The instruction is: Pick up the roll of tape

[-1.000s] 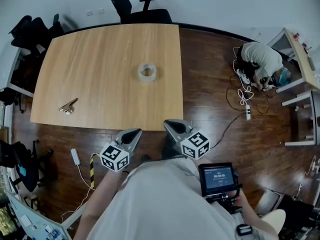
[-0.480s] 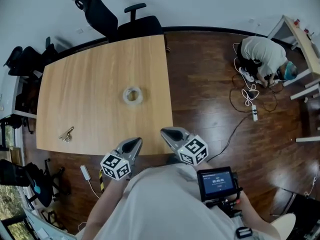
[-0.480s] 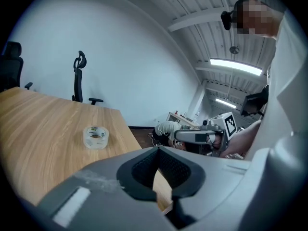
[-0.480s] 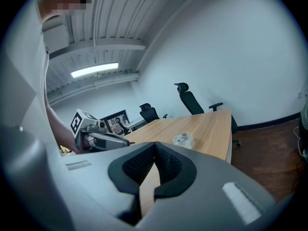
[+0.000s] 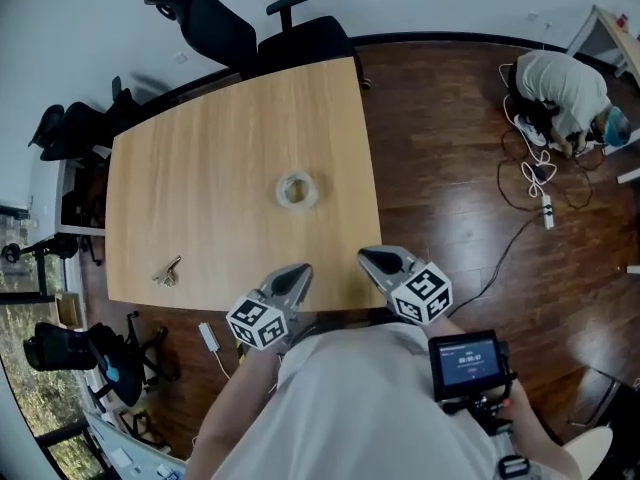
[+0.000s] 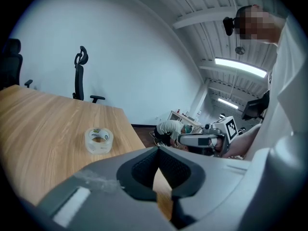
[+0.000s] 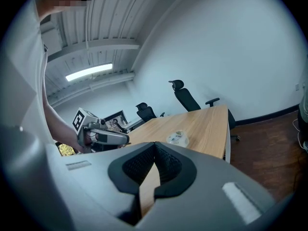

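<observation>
A clear roll of tape [image 5: 297, 190] lies flat near the middle of the wooden table [image 5: 200, 168]; the same roll of tape [image 6: 98, 140] shows ahead in the left gripper view and as a small roll of tape [image 7: 178, 138] in the right gripper view. My left gripper [image 5: 300, 271] hovers over the table's near edge, shut with nothing in it. My right gripper [image 5: 366, 258] is beside it at the table's near right corner, also shut and empty. Both point toward the roll and are well short of it.
A small metal object [image 5: 166, 271] lies near the table's front left. Black office chairs [image 5: 250, 33] stand behind the far edge. A person [image 5: 565, 88] crouches on the floor at the far right among cables [image 5: 535, 183]. A handheld screen [image 5: 466, 360] is at my lower right.
Both grippers have advanced from over the floor to the table's near edge, closer to the tape. Their jaws stayed shut.
</observation>
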A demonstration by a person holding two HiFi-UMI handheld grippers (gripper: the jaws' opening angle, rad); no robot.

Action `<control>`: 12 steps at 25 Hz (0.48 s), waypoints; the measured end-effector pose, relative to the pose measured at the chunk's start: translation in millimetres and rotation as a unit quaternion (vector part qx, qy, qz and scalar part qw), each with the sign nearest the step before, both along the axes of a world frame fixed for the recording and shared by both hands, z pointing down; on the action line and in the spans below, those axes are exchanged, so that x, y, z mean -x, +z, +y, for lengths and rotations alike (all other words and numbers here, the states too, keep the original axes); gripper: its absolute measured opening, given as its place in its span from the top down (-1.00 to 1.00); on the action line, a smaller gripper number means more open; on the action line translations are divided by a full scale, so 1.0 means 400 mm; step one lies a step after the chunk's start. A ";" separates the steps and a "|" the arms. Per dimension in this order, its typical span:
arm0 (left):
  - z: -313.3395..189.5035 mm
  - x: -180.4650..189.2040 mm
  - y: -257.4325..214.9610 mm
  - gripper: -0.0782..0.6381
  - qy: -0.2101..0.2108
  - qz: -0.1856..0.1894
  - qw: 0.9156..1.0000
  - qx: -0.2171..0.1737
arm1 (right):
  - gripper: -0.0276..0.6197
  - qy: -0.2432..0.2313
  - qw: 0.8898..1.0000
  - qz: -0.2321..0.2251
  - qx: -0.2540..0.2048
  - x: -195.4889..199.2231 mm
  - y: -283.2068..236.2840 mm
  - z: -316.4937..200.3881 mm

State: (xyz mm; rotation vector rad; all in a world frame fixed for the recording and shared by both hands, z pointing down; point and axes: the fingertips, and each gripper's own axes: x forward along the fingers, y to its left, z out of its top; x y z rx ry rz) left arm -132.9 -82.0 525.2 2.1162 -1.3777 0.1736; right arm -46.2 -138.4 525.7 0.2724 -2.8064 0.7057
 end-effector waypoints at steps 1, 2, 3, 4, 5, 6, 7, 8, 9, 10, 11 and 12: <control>-0.003 0.010 0.002 0.76 0.006 0.003 1.000 -0.001 | 0.90 0.005 1.000 0.000 0.005 0.008 0.004 -0.001; -0.005 0.021 0.003 0.76 0.012 0.010 1.000 -0.004 | 0.90 0.010 1.000 0.000 0.010 0.019 0.007 -0.001; -0.006 0.033 0.004 0.76 0.018 0.019 1.000 -0.007 | 0.90 0.016 1.000 -0.001 0.014 0.033 0.008 -0.002; -0.006 0.044 0.007 0.76 0.024 0.025 0.999 -0.008 | 0.90 0.021 1.000 -0.001 0.016 0.047 0.007 -0.002; -0.005 0.053 0.012 0.76 0.030 0.028 0.999 -0.007 | 0.90 0.027 1.000 -0.001 0.016 0.060 0.003 -0.001; -0.001 0.060 0.019 0.76 0.038 0.028 0.999 -0.004 | 0.90 0.033 0.999 0.001 0.015 0.070 -0.002 0.002; 0.005 0.069 0.028 0.76 0.046 0.026 0.999 -0.001 | 0.90 0.039 0.999 0.002 0.012 0.080 -0.005 0.006; 0.009 0.082 0.038 0.76 0.054 0.021 0.998 0.002 | 0.90 0.043 0.999 0.003 0.009 0.094 -0.008 0.008; 0.010 0.103 0.045 0.76 0.059 0.014 0.998 0.004 | 0.90 0.046 0.999 0.002 0.003 0.113 -0.009 0.008; 0.005 0.130 0.049 0.76 0.061 0.006 0.998 0.006 | 0.90 0.047 0.999 0.001 -0.003 0.135 -0.011 0.003; -0.004 0.154 0.050 0.76 0.062 -0.001 0.998 0.007 | 0.90 0.047 0.999 0.000 -0.008 0.155 -0.014 -0.004; -0.015 0.168 0.049 0.76 0.064 -0.007 0.998 0.009 | 0.90 0.049 0.999 0.001 -0.009 0.165 -0.019 -0.010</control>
